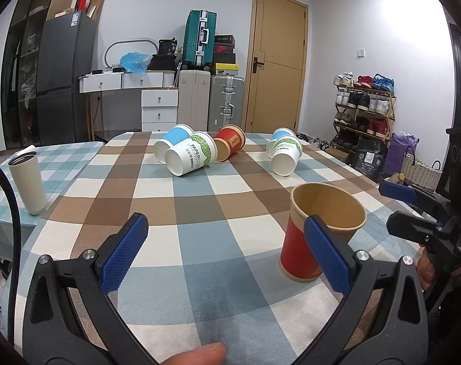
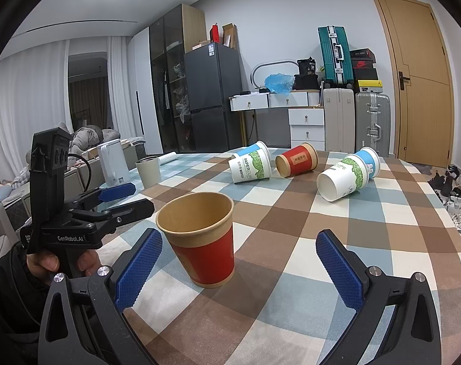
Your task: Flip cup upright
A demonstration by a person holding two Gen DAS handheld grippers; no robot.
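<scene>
A red and tan paper cup stands upright on the checked tablecloth, also in the right wrist view. My left gripper is open and empty, with the cup just behind its right finger. My right gripper is open and empty, with the cup between its fingers, nearer the left one, not touched. Further back, several cups lie on their sides: a green-print white cup, a blue one, a red one, and a pair at the right.
A white steel tumbler stands upright at the table's left. The right gripper shows at the right edge of the left wrist view. The left gripper shows at the left of the right wrist view. Suitcases, drawers and a fridge stand behind the table.
</scene>
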